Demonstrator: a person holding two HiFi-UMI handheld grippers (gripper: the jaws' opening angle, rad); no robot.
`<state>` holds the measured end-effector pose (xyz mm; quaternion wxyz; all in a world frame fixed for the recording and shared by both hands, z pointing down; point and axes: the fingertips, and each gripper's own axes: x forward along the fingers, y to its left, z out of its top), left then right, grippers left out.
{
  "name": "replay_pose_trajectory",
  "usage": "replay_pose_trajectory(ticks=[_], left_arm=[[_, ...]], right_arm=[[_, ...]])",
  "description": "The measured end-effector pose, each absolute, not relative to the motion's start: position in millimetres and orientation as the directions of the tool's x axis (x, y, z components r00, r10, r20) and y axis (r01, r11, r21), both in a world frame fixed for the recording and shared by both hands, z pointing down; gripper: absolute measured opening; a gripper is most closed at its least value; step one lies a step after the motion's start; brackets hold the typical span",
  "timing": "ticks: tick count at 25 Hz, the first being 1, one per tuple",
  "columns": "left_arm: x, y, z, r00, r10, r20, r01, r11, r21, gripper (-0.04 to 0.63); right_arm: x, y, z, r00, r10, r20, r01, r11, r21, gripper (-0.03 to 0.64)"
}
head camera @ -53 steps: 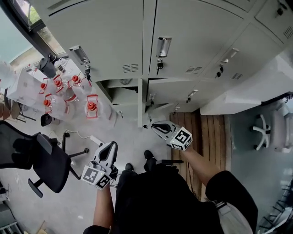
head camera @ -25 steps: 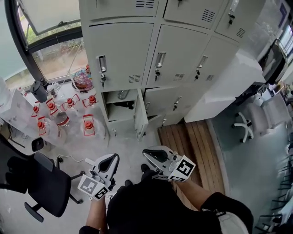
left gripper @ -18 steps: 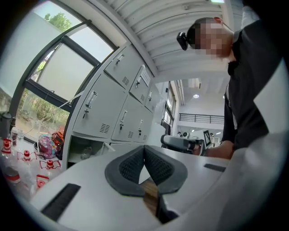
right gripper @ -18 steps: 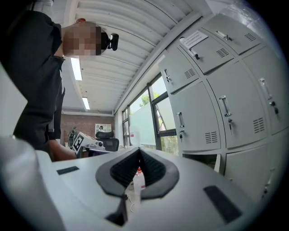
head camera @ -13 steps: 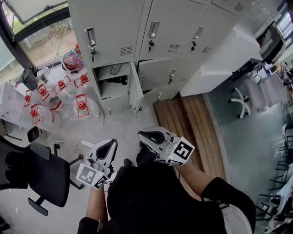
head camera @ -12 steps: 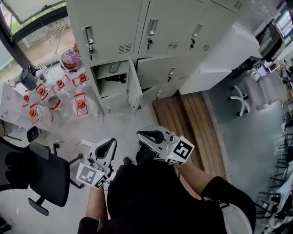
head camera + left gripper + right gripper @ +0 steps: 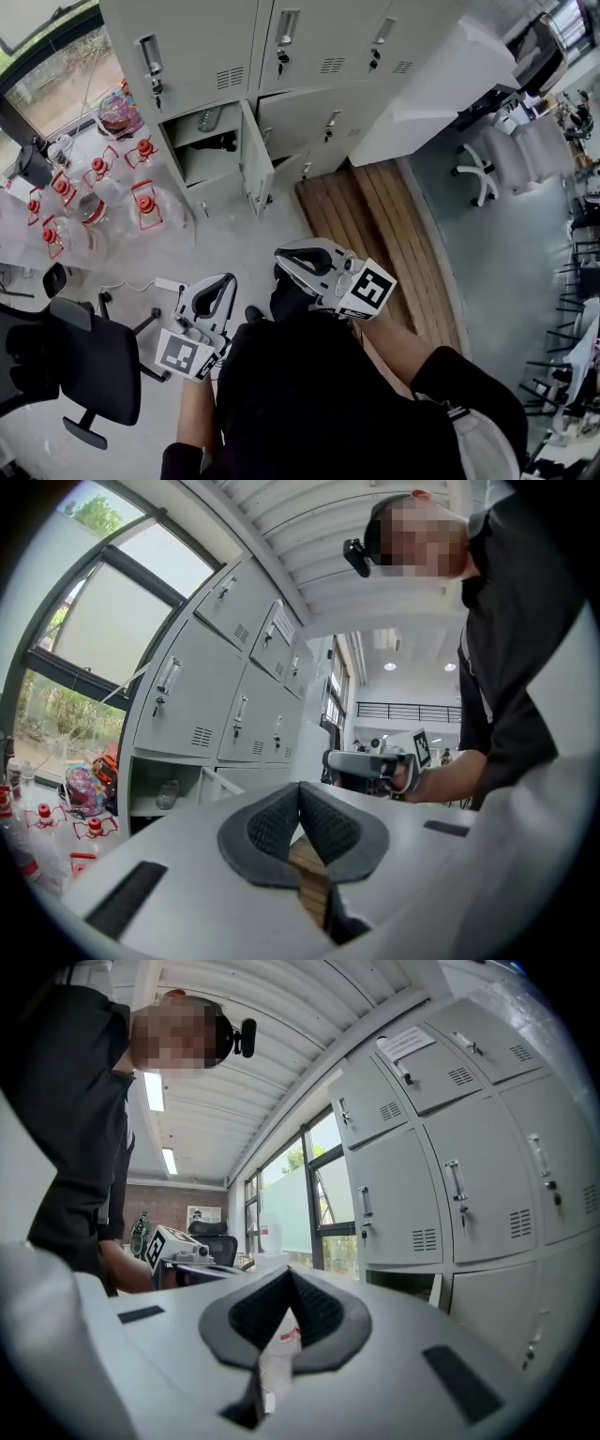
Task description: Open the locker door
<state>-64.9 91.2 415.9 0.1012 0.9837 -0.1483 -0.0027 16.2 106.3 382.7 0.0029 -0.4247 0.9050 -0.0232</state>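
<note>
Both grippers are held low by the person, well short of the lockers (image 7: 234,56). Left gripper (image 7: 223,281): fingers (image 7: 270,823) clenched tip to tip, nothing btwn them. Right gripper (image 7: 283,259): fingers (image 7: 251,1314) clenched too, empty.

Locker door (image 7: 255,157), lower row, under the left-hand closed door, stands swung open. It's well ahead of both sets of fingers & touched by neither. In the left gripper view it shows left of the fingers, in the right gripper view to their right. Open compartment (image 7: 202,155) sits just beside the door.

Water jugs w/ red caps (image 7: 141,202) stand on the floor beyond the left fingers. Black office chair (image 7: 89,361) is near their outer side. Wood-plank strip (image 7: 375,225) runs ahead-right of the right fingers.
</note>
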Motion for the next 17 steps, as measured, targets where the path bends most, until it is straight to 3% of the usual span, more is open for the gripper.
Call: replay_pose_trajectory(ticks=[17], left_arm=[[-59.1,97.9,432.8,0.961,-0.276,0.009,-0.268,-0.921,0.283,0.015]], right_arm=[[20.1,101.8,392.7,-0.625,-0.776,0.082,-0.780,0.624,-0.043,0.011]])
